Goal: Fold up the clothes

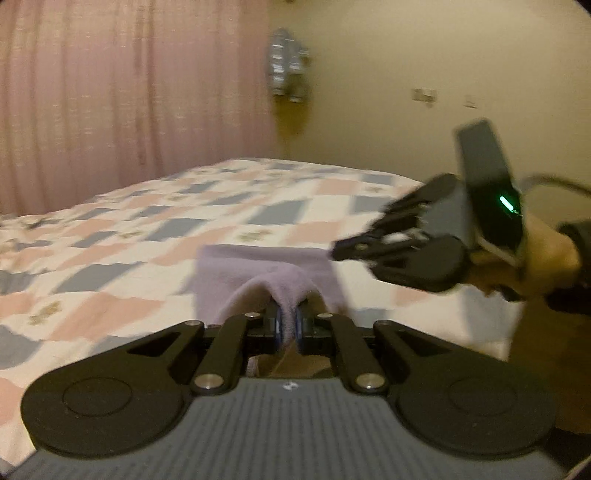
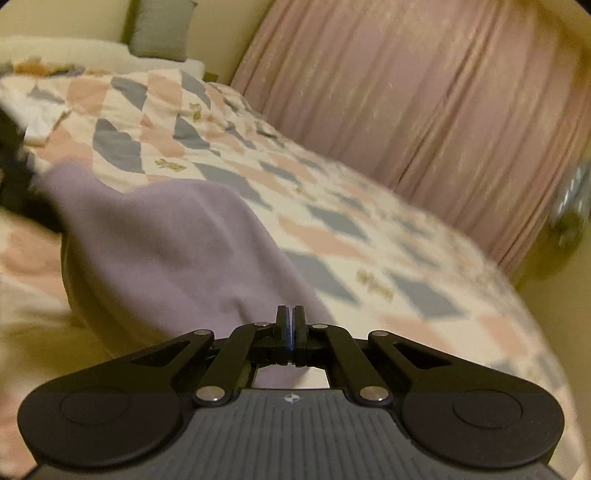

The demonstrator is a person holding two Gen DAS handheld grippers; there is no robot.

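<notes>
A lilac cloth [image 1: 258, 266] lies stretched over the patchwork bed. My left gripper [image 1: 289, 326] is shut on a raised fold of its near edge, and the fabric drapes over the fingertips. My right gripper [image 1: 338, 253], held in a hand, is at the cloth's right corner with its jaws together. In the right wrist view the cloth [image 2: 173, 251] spreads away from my right gripper [image 2: 290, 321], which is shut on its edge. A dark blur at that view's left edge is my left gripper [image 2: 14, 184]. Both views are motion-blurred.
The bed's quilt [image 1: 147, 229] has pink, grey and white patches and fills most of both views. A pink curtain [image 1: 129, 92] hangs behind it. A grey pillow [image 2: 159, 33] leans at the head. A pack of bottles [image 1: 288, 70] stands by the cream wall.
</notes>
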